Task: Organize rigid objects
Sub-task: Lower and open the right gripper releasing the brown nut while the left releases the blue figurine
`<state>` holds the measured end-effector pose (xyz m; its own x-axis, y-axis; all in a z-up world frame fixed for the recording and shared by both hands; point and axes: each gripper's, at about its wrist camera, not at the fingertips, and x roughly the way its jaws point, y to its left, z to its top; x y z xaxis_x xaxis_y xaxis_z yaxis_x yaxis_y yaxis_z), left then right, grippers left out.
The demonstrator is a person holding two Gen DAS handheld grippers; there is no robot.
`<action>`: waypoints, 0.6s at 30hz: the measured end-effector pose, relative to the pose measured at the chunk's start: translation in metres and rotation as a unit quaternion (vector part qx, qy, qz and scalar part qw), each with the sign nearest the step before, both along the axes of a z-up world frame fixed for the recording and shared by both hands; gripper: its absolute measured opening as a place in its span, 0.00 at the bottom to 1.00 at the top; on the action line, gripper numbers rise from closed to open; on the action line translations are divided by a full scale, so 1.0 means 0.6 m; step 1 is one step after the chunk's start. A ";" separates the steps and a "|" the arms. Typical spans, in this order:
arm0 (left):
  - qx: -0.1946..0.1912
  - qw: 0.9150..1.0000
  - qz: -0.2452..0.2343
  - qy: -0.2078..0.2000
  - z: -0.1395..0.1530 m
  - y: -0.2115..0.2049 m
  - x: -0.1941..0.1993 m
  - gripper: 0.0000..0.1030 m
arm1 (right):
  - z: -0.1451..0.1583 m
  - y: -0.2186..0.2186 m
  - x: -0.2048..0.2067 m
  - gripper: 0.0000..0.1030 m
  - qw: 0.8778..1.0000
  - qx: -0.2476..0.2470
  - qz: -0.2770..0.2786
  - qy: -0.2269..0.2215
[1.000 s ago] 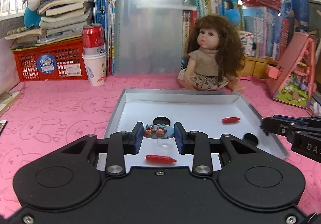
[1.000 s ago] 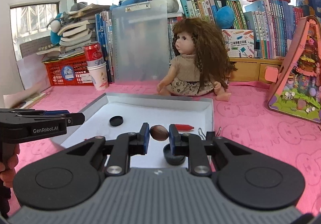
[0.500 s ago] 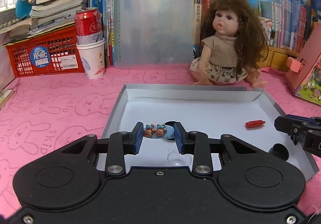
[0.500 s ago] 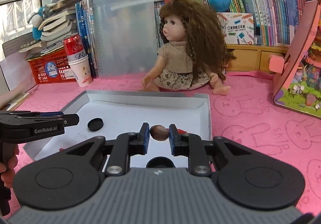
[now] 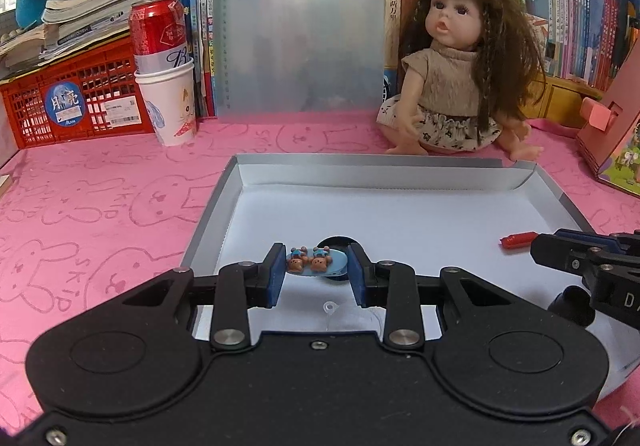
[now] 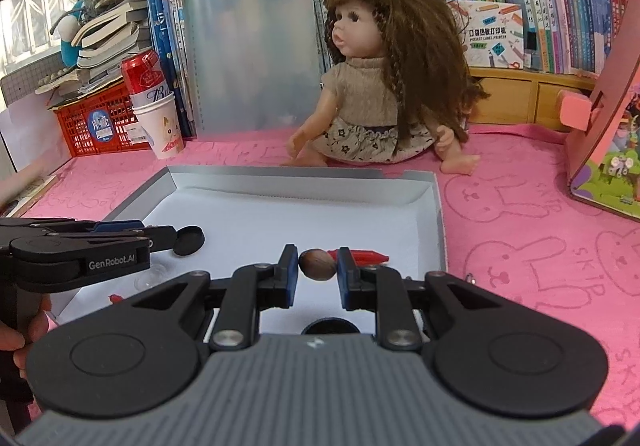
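bear disc (image 5: 312,263): pale blue oval piece with two small brown bears side by side, pinched between the left gripper's pads; its long axis runs straight across from pad to pad, flat face tilted up toward the camera, held just over the tray floor.
left gripper (image 5: 316,270): narrow, closed on the bear disc.
nut (image 6: 318,264): brown, egg-shaped, long axis crosswise from pad to pad, held above the tray.
right gripper (image 6: 318,266): narrow, clamped on the nut.
red stick (image 6: 366,256): lies on the tray floor just beyond the right gripper's tips, long axis crosswise, pointed end to the right; partly hidden behind the nut and right pad.
black cap (image 6: 188,240): beyond and left of the right gripper, at the left gripper's tips in that view.
second black cap (image 6: 328,326): under the right gripper, only its rim shows.
tray (image 5: 360,162): shallow white box with grey walls, below both grippers.
doll (image 5: 460,66): sits beyond the tray's far wall, facing the grippers.
cloth (image 5: 100,198): pink with rabbit outlines, under the tray.
hand (image 6: 24,338): grips the left gripper's handle at the frame's left edge.
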<state>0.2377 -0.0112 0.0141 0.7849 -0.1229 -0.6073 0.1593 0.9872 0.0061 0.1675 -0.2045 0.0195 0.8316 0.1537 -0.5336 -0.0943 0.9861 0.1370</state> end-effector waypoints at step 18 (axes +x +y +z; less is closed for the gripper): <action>-0.002 1.000 -0.007 0.014 -0.012 -0.002 0.014 0.31 | -0.015 0.010 0.018 0.27 1.000 -0.003 0.009 0.013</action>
<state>0.2462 -0.0126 0.0067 0.7660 -0.1371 -0.6280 0.1736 0.9848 -0.0033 0.1782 -0.1987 0.0106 0.8147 0.1653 -0.5558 -0.1085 0.9850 0.1339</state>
